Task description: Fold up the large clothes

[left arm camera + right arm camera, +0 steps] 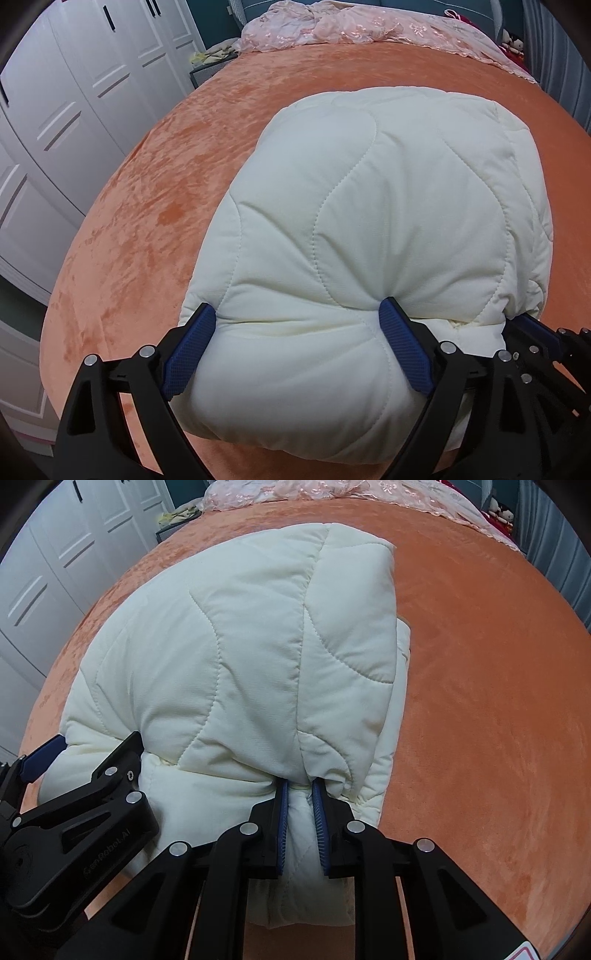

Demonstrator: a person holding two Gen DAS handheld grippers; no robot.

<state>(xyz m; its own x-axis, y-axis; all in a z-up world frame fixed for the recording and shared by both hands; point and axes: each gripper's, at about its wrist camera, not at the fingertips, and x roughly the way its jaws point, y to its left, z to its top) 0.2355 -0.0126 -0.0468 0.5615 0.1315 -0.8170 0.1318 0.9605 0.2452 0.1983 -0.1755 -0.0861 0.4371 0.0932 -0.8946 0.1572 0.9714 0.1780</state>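
A cream quilted padded jacket (369, 203) lies folded into a thick bundle on the orange bed cover (147, 221). My left gripper (295, 314) straddles the near edge of the bundle with its jaws wide; both blue pads (192, 350) dent the padding, which bulges between them. In the right wrist view the jacket (240, 646) fills the middle. My right gripper (300, 786) is shut on a narrow fold at its near right corner. The left gripper (96, 742) shows at the lower left, pressed into the same near edge. The right gripper (535, 328) peeks in at the left view's right edge.
White wardrobe doors (74, 110) stand along the bed's left side. Pink lace fabric (369, 29) is heaped at the far end, with soft toys (513, 40) at the far right and a bedside table (207, 70) at the far left. Bare orange cover (480, 701) lies right of the jacket.
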